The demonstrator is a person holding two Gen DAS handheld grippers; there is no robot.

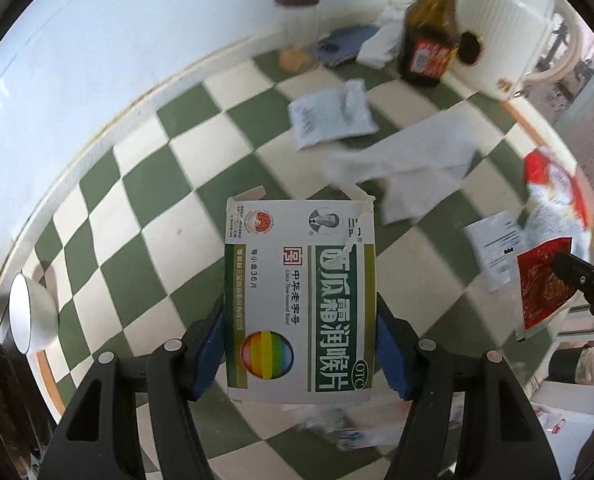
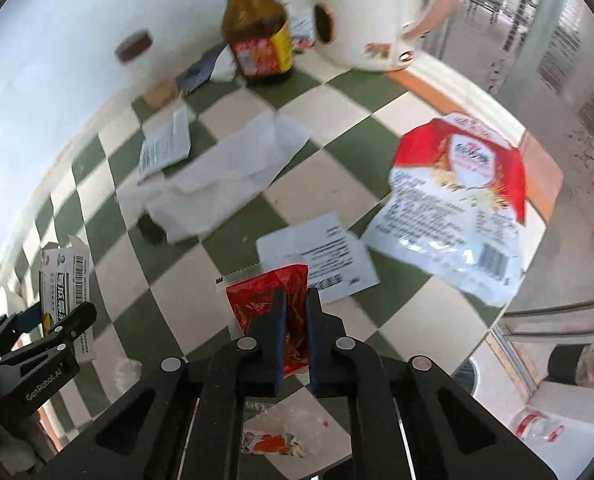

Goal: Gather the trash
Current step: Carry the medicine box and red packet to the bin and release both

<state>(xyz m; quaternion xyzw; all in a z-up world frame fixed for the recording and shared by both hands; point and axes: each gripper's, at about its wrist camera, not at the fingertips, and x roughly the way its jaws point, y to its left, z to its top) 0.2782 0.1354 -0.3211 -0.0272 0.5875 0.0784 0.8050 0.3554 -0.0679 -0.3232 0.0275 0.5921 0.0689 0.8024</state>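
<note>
Left claw (image 1: pixel 299 320) holds the lozenge box (image 1: pixel 299 300) upright between its pads, above the desk (image 1: pixel 145 200). Right claw (image 2: pixel 295 312) pinches the sauce sachet (image 2: pixel 269 300), also off the desk. On the desk: tissue (image 2: pixel 225 180) mid, leaflet (image 2: pixel 165 146) just far-left of it and touching it, printed slip (image 2: pixel 325 256) near-right of the tissue, snack bag (image 2: pixel 457 200) further right at the desk edge. Far side: bottle (image 2: pixel 259 32) beside the kettle (image 2: pixel 369 12), kettle to its right. Jar (image 1: pixel 297 20) far left by the wall, bowl (image 1: pixel 33 316) at the near-left edge.
</note>
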